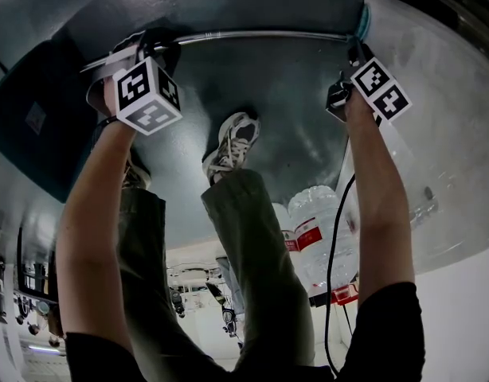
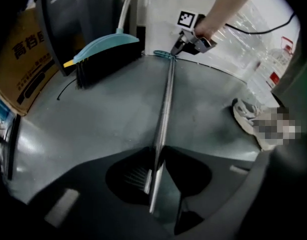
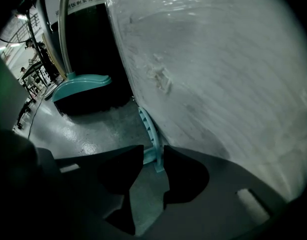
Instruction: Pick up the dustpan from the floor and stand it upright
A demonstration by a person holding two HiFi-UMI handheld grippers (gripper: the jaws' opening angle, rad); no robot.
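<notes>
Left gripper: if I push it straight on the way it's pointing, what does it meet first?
The metal handle, already pinched in the left gripper; just behind it, the grey floor. Gap beneath the handle is unclear.

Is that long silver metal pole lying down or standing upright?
Lying down: the long silver metal pole stretches level along the grey floor, from the left gripper to the right gripper.

The floor (image 2: 103, 114) is smooth, grey and glossy, with pale patches of glare. A white wall (image 2: 158, 9) rises at its far edge. A printed cardboard box (image 2: 21, 69) stands beside a tall dark unit (image 2: 88, 19). Big clear water bottles (image 1: 320, 229) stand near the wall.
</notes>
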